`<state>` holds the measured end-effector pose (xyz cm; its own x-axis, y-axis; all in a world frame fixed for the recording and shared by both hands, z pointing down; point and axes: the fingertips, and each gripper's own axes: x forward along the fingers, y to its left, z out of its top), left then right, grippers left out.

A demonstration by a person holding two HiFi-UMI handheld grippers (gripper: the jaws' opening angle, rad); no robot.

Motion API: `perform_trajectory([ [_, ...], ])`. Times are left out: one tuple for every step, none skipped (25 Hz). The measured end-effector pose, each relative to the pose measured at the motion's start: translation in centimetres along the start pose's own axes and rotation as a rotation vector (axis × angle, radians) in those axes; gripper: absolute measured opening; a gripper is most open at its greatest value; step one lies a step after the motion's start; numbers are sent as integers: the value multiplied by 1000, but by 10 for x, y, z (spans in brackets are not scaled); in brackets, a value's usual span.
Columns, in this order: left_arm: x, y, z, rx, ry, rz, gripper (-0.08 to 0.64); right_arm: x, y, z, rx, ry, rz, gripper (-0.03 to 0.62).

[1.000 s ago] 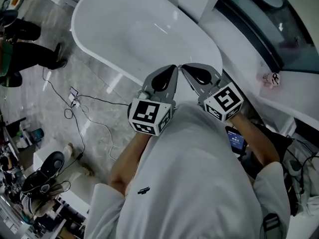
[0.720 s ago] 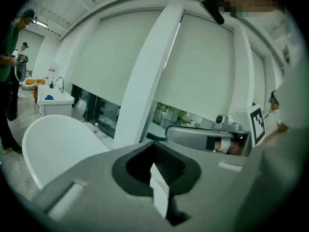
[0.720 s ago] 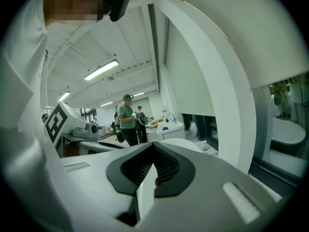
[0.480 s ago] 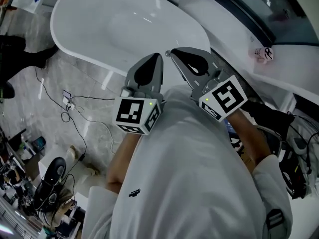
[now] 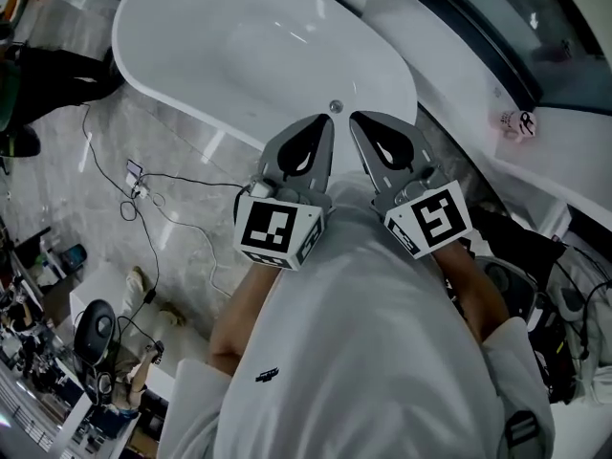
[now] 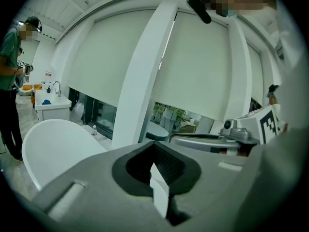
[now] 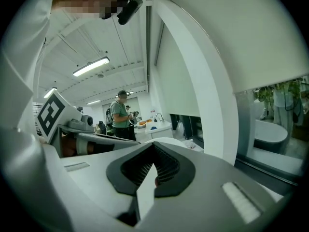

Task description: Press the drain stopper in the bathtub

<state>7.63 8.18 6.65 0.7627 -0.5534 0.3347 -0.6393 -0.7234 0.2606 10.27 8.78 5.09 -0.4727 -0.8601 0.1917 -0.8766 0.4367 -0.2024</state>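
The white oval bathtub [image 5: 239, 55] fills the top of the head view. A small round metal drain stopper [image 5: 335, 107] shows at its near end. Both grippers are held up side by side in front of my chest, pointing at the tub. The left gripper [image 5: 327, 122] is shut, with its tip just short of the stopper on the left. Just right of the stopper, the right gripper [image 5: 355, 119] is also shut with nothing in it. In the left gripper view the left gripper [image 6: 155, 146] has its jaws together and part of the tub [image 6: 53, 146] lies beyond. The right gripper [image 7: 153, 148] is likewise shut in its own view.
Cables [image 5: 158, 208] trail over the marble floor left of the tub. A person in green [image 5: 19, 94] stands at the far left. A white ledge [image 5: 535, 161] with a small bottle [image 5: 517, 124] runs along the window on the right. A white pillar [image 6: 145, 81] rises ahead.
The head view has swung, so the tub sits more central and the stopper now shows just past the two tips. Both grippers remain shut, side by side.
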Motion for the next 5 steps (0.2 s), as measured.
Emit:
perform_trajectory([
  [-1,2,0,-1,1,5,0,1,1,0,3,1,0,0],
  [-2,3,1,0,0,10,0,2,2,-1,6,3,1,1],
  [-3,6,1,1,-1,15,0,3,3,-2,9,6,3,0],
  [-4,8,1,2,-3,19,0,5,4,-3,10,10,6,0],
  [-5,10,2,3,-5,23,0,6,4,-4,12,13,8,0],
])
